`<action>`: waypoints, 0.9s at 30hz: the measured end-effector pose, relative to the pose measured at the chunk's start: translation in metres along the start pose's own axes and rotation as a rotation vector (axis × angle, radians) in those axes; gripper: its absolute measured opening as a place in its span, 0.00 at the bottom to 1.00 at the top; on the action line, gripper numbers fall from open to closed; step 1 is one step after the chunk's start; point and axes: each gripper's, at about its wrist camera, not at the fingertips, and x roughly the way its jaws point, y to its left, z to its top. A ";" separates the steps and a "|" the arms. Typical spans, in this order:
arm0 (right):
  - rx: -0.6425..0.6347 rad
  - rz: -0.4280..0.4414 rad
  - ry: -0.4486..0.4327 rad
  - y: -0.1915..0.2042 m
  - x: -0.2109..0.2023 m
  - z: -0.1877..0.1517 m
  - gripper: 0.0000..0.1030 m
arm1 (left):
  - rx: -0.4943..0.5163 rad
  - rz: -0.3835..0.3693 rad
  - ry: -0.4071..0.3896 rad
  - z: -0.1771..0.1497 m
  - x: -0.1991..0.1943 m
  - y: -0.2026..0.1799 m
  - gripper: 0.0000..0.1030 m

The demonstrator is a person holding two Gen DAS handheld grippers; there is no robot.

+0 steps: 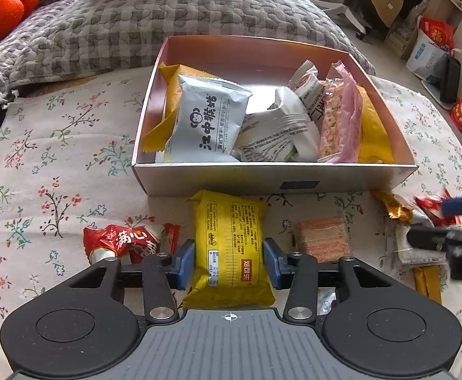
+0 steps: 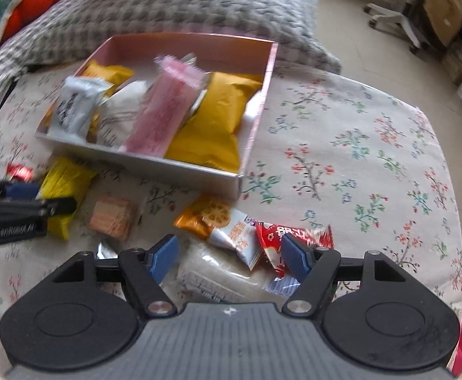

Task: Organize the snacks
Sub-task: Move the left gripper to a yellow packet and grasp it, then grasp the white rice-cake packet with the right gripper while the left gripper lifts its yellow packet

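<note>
Snacks half sorted: the box is filling, a handful remain on the cloth.

I take the box (image 1: 272, 175) as my landmark: a shallow cardboard tray with a pink inside, already holding crinkly foil packets in yellow, white and clear pink. Just in front of its near wall my left claw (image 1: 229, 261) has its blue pads against both sides of a puffy yellow packet (image 1: 227, 243), gripping it on the flowered cloth (image 1: 57, 158). Beside that lie a red packet (image 1: 126, 242) and a square wafer block (image 1: 322, 237). Off the box's front right corner my right claw (image 2: 227, 259) stands fairly wide over a loose pile of glossy wrappers (image 2: 246, 240), clamping nothing. I judge five or six pieces still need boxing.
</note>
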 end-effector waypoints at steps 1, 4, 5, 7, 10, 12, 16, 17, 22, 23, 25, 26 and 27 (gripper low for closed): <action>-0.016 0.012 0.008 0.002 0.000 -0.001 0.63 | 0.001 0.000 0.000 0.000 0.000 0.000 0.41; -0.050 0.021 0.026 0.007 0.001 -0.004 0.61 | 0.006 -0.001 0.001 -0.001 -0.001 -0.001 0.41; -0.063 0.020 0.025 0.009 0.000 -0.004 0.60 | 0.007 -0.001 0.001 -0.001 -0.001 -0.001 0.41; -0.076 0.037 0.022 0.010 -0.004 -0.004 0.60 | 0.012 -0.002 0.002 -0.002 -0.001 -0.001 0.41; -0.125 0.052 0.021 0.014 -0.008 -0.007 0.62 | 0.023 0.001 0.007 -0.002 0.000 -0.002 0.42; -0.167 0.048 0.032 0.016 -0.006 -0.011 0.64 | 0.035 0.008 0.010 -0.003 0.001 -0.004 0.43; -0.238 0.004 0.070 0.018 0.004 -0.018 0.63 | 0.074 0.024 0.012 -0.005 0.003 -0.009 0.48; -0.250 -0.002 0.073 0.018 0.006 -0.019 0.63 | 0.078 0.028 0.016 -0.006 0.004 -0.010 0.48; -0.281 -0.043 0.078 0.020 0.014 -0.022 0.60 | 0.089 0.039 0.024 -0.008 0.007 -0.011 0.49; -0.277 -0.043 0.079 0.019 0.015 -0.022 0.58 | 0.091 0.040 0.024 -0.008 0.007 -0.011 0.49; -0.272 -0.039 0.079 0.017 0.017 -0.021 0.56 | 0.095 0.045 0.024 -0.007 0.008 -0.012 0.49; -0.270 -0.036 0.075 0.017 0.017 -0.021 0.55 | 0.096 0.048 0.024 -0.007 0.008 -0.013 0.49; -0.268 -0.034 0.072 0.017 0.017 -0.020 0.54 | 0.099 0.050 0.023 -0.008 0.008 -0.013 0.49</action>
